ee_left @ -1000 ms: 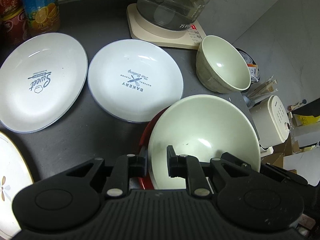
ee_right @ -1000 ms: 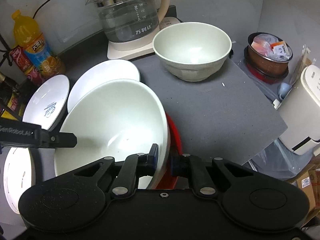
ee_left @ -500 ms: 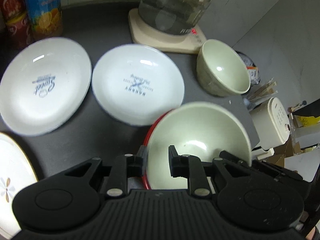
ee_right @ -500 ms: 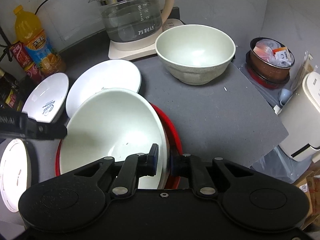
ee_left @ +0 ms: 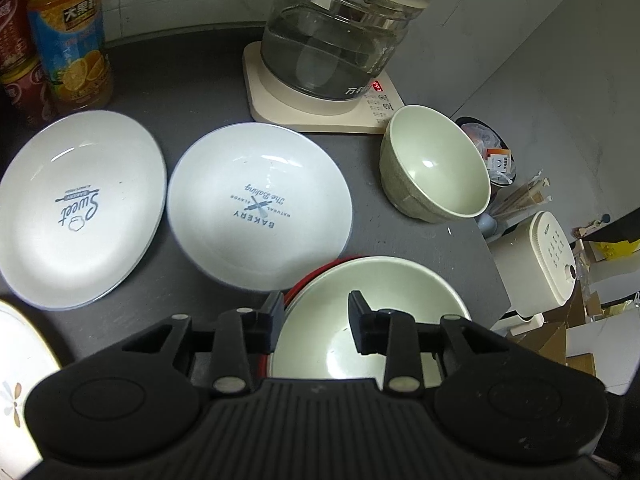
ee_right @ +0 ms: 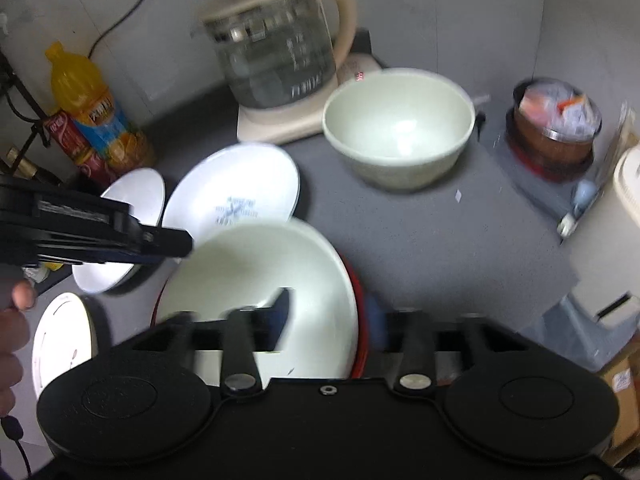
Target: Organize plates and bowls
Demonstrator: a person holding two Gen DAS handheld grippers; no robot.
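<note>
My left gripper (ee_left: 316,318) hung over the near-left rim of the wide bowl (ee_left: 384,312), its jaws opening: one finger stood outside the rim, the other inside over the bowl's floor, and neither pad pressed on it. My right gripper (ee_right: 330,320) straddled the opposite rim of the same bowl, its jaws opening too, one finger inside and one outside; that view was blurred, but the pads looked clear of the rim. So the bowl was let go on both sides.

The wide bowl sat nested in a red dish (ee_right: 358,320), of which only a thin crescent of edge showed around it. They rested on the grey counter (ee_left: 192,92).

Just beyond the stack lay the "Bakery" plate (ee_left: 260,208), its edge close to the red dish. Beside it, near but apart, lay the "Sweet" plate (ee_left: 78,208). A flowered plate (ee_left: 16,368) showed at the lower left, partly cut off.

The deep bowl (ee_left: 436,168) stood upright further back on the right, just in front of the kettle (ee_left: 340,28) on its cream base. A juice bottle (ee_left: 68,36) and red cans (ee_left: 18,64) stood at the back left. A white appliance (ee_left: 540,264) sat past the counter's right edge.

In the right view my left hand (ee_right: 12,332) showed at the edge.
</note>
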